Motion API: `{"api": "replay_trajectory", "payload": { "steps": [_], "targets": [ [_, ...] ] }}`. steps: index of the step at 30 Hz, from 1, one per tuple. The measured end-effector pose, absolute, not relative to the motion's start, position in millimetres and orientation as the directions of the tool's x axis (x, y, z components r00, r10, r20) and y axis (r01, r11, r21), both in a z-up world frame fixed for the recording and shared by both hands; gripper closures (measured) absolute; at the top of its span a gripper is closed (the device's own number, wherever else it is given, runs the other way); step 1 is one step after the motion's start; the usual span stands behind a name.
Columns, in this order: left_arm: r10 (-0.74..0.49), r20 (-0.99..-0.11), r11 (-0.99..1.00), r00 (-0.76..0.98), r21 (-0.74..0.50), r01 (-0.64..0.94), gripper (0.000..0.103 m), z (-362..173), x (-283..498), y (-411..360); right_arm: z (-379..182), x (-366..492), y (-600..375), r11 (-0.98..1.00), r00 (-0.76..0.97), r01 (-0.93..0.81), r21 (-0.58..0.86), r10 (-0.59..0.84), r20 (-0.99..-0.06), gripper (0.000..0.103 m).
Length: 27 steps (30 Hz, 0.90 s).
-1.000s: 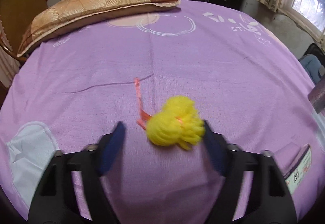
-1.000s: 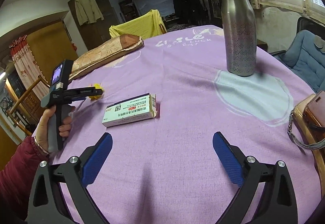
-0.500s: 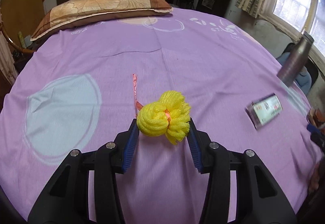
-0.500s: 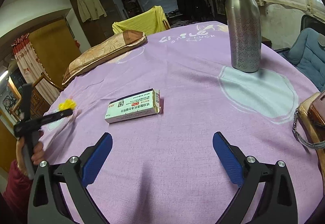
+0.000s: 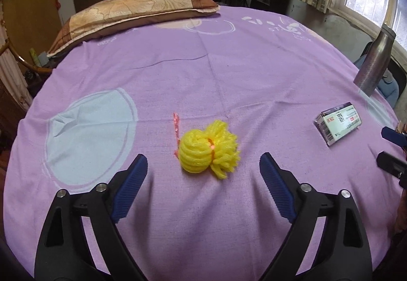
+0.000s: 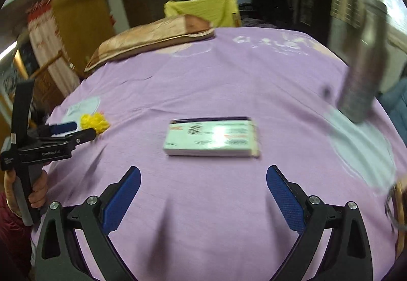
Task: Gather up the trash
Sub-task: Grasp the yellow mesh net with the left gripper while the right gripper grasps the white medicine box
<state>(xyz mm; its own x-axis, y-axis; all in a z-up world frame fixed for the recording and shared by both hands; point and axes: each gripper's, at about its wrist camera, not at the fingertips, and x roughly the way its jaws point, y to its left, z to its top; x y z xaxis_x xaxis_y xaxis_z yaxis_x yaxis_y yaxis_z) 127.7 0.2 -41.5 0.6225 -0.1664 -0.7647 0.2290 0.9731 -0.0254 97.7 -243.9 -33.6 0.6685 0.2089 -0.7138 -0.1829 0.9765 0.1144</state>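
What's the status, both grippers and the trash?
Left gripper just opened, fingers clear of yellow foam net, which sits on the purple sheet. Right gripper open, empty, facing medicine box. Nothing in the way.

black gripper frames, blue ribbed pads, silver screws, maroon sleeve.

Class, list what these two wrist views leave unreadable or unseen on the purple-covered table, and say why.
- Box print: motion blur in the right wrist view, too small in the left.
- Metal bottle: smeared in the right wrist view.
- Right gripper: cut off by the left wrist view's edge.
- Yellow foam net underside: hidden by itself.
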Motion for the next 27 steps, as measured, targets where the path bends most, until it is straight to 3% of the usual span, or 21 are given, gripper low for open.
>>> {"api": "replay_trajectory", "payload": {
  "steps": [7,13,20,25,27],
  "targets": [
    [-0.174,-0.758,0.977,0.629,-0.052,0.207,0.013,-38,130,8,-42,148,-182,0.954,0.684,-0.212,-0.212,-0.01,-0.729,0.006],
    [-0.17,-0.765,0.972,0.621,-0.029,0.231,0.013,-41,129,1,-58,153,-195,0.924,0.653,-0.172,-0.342,-0.153,-0.742,0.01],
    [-0.18,-0.768,0.964,0.615,-0.012,0.267,0.013,-42,122,-10,-48,84,-286,0.956,0.625,0.0,-0.292,-0.229,-0.746,0.012],
    [-0.178,-0.761,0.962,0.623,-0.002,0.272,0.012,-41,120,-13,-33,74,-312,1.0,0.655,0.022,0.017,-0.002,-0.756,0.011],
    [-0.178,-0.761,0.963,0.624,-0.004,0.269,0.012,-42,121,-12,-31,85,-305,0.997,0.668,0.011,0.077,0.05,-0.742,0.011]
  ]
}}
